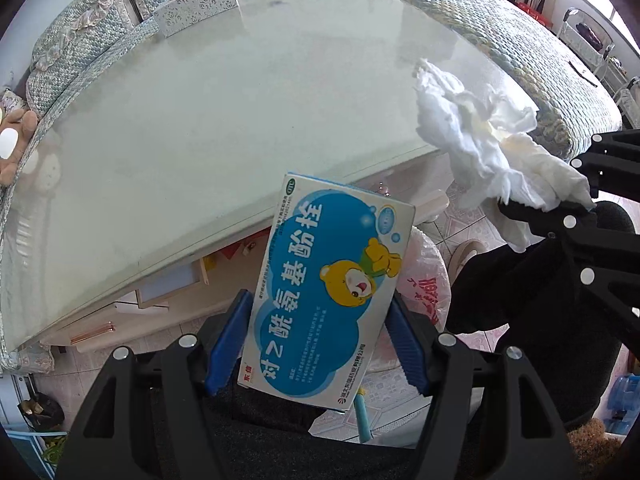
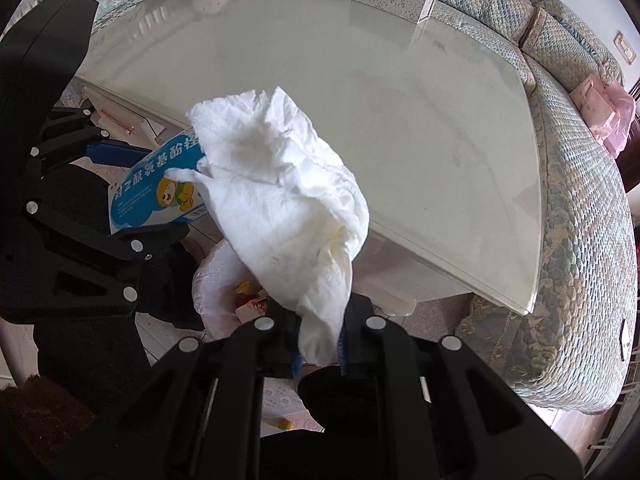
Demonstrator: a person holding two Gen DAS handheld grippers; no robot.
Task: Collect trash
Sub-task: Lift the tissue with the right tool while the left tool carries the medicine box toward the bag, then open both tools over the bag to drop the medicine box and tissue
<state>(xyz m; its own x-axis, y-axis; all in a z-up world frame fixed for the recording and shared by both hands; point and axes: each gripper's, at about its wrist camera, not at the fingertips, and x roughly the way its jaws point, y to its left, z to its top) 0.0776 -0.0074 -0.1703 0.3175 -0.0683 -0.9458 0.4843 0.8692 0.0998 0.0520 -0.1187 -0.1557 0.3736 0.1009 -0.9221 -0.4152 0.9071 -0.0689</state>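
My left gripper (image 1: 316,340) is shut on a blue and white medicine box (image 1: 328,288) with a cartoon bear, held upright off the glass table's front edge. The box also shows in the right wrist view (image 2: 156,188), with the left gripper (image 2: 120,184) around it. My right gripper (image 2: 320,340) is shut on a crumpled white tissue (image 2: 280,196). The tissue (image 1: 484,140) and the right gripper (image 1: 560,208) show at the right of the left wrist view. A bin lined with a pink-white plastic bag (image 2: 220,292) stands on the floor below both grippers and holds some trash.
A glass-topped table (image 1: 180,140) fills the middle, with a white patterned box (image 1: 200,10) at its far edge. A quilted blue-green sofa (image 2: 580,220) wraps around the table. Drawers (image 1: 120,320) sit under the tabletop. The floor is pink tile.
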